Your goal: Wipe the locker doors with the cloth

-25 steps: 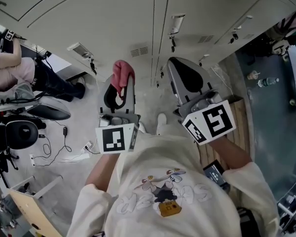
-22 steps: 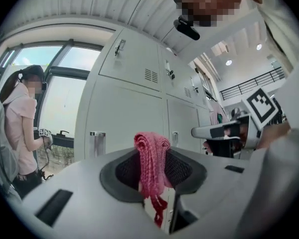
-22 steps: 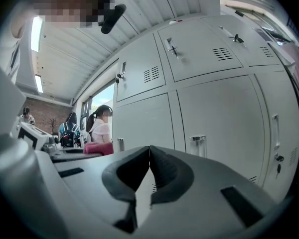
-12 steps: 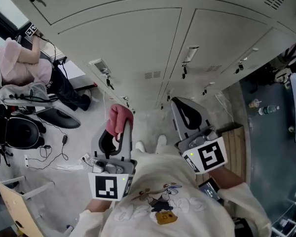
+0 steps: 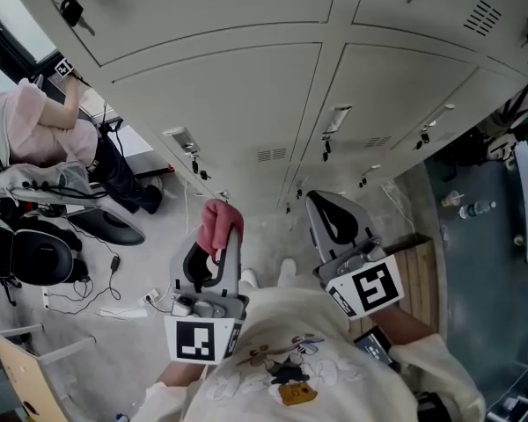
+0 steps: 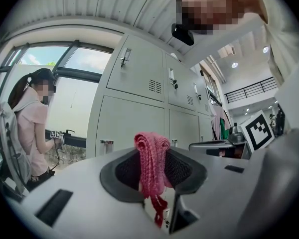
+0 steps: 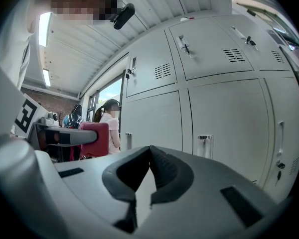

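Pale lockers [image 5: 246, 104], speckled floor [image 5: 150, 258] (perhaps concrete), left claw [image 5: 223, 236] gripping pink cloth [image 5: 218, 218], right claw [image 5: 322, 200] closed

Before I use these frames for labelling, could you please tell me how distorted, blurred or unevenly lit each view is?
Head view: sharp, evenly lit, locker doors only mildly bowed. Left gripper view: heavy fisheye, dark corners, bright window, pink cloth crisp. Right gripper view: same fisheye, ceiling light glaring.

Left gripper [image 5: 223, 237] jaws clamp the cloth [image 5: 216, 220]; right gripper [image 5: 322, 203] jaws meet, empty
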